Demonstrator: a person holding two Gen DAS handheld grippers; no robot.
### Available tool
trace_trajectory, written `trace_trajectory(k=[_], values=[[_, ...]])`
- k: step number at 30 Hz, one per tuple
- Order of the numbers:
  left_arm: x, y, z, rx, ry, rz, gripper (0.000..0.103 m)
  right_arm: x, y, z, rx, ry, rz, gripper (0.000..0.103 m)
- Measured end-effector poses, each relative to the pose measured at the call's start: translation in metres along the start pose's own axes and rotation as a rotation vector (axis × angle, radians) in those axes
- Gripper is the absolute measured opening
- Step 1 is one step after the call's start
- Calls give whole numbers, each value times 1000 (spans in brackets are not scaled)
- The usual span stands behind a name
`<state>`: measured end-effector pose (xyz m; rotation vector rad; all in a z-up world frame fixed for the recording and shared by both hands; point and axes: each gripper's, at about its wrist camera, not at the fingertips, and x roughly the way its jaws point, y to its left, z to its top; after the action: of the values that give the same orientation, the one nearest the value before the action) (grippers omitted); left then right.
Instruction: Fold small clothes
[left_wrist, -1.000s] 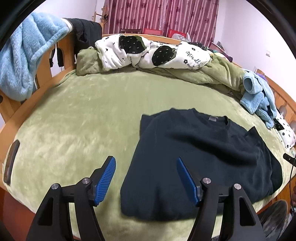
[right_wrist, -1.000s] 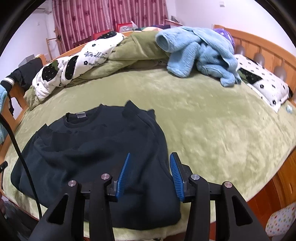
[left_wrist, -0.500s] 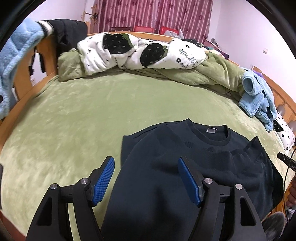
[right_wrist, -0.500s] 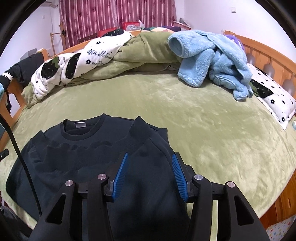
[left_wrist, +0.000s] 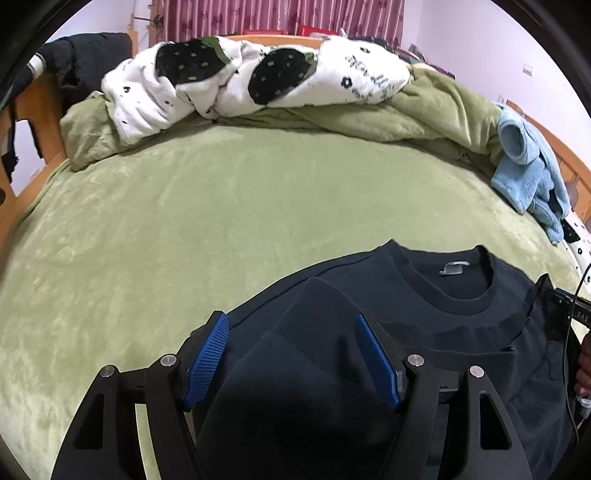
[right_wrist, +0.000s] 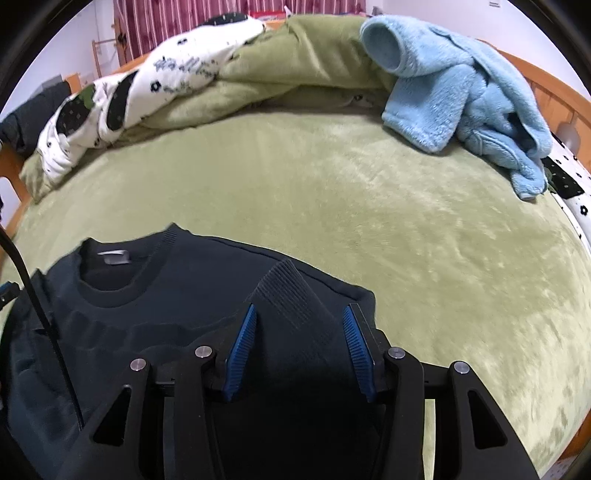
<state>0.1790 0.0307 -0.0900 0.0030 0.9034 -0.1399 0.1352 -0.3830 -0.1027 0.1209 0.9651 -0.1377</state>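
A dark navy sweater (left_wrist: 373, 269) lies flat on the green bedspread (left_wrist: 184, 221), collar and label away from me, both sleeves folded in over the body. My left gripper (left_wrist: 290, 321) hovers open just over the left folded sleeve (left_wrist: 314, 354), whose end lies between the blue pads without touching them. In the right wrist view the sweater (right_wrist: 166, 280) fills the lower left. My right gripper (right_wrist: 300, 310) is open astride the ribbed cuff (right_wrist: 286, 291) of the right sleeve, which stands up a little between the pads. Whether the fingers touch the cloth is hidden.
A white quilt with black patches (left_wrist: 258, 74) and a bunched green blanket (left_wrist: 424, 114) lie along the far side. A light blue fleece garment (right_wrist: 461, 92) sits far right, beside a patterned pillow (right_wrist: 569, 181). Wooden bed frame (left_wrist: 37, 107) with dark clothing at left.
Both grippers have moved forward and down over the sweater, so the folded sleeves now sit between their fingers. The right jaws stand slightly wider than before.
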Motion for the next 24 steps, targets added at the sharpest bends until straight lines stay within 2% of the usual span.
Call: trace_trajectory(k=[6, 7, 8, 10, 11, 12, 16, 20, 22, 24], values=[[26, 2, -7, 6, 70, -53, 66, 24, -4, 0, -6, 20, 21, 49], [29, 1, -9, 10, 76, -50, 65, 26, -3, 0, -6, 25, 21, 48], [31, 0, -10, 15, 80, -49, 61, 28, -3, -1, -10, 26, 20, 41], [34, -3, -12, 23, 87, -40, 47, 27, 0, -4, -32, 12, 11, 32], [33, -3, -13, 22, 79, -34, 33, 26, 1, -5, -36, 3, 15, 22], [31, -1, -13, 17, 66, -22, 14, 24, 1, -5, -35, -6, 24, 21], [12, 16, -10, -55, -18, -79, 12, 10, 1, -2, -33, -73, 32, 16], [3, 37, -9, -143, -60, -66, 12, -13, -11, 8, 19, -173, 36, 15], [7, 41, -10, -152, -46, -68, 12, -14, -17, 11, 43, -181, 41, 15], [12, 41, -11, -150, -34, -63, 12, 1, -18, 10, 42, -135, 19, 15]])
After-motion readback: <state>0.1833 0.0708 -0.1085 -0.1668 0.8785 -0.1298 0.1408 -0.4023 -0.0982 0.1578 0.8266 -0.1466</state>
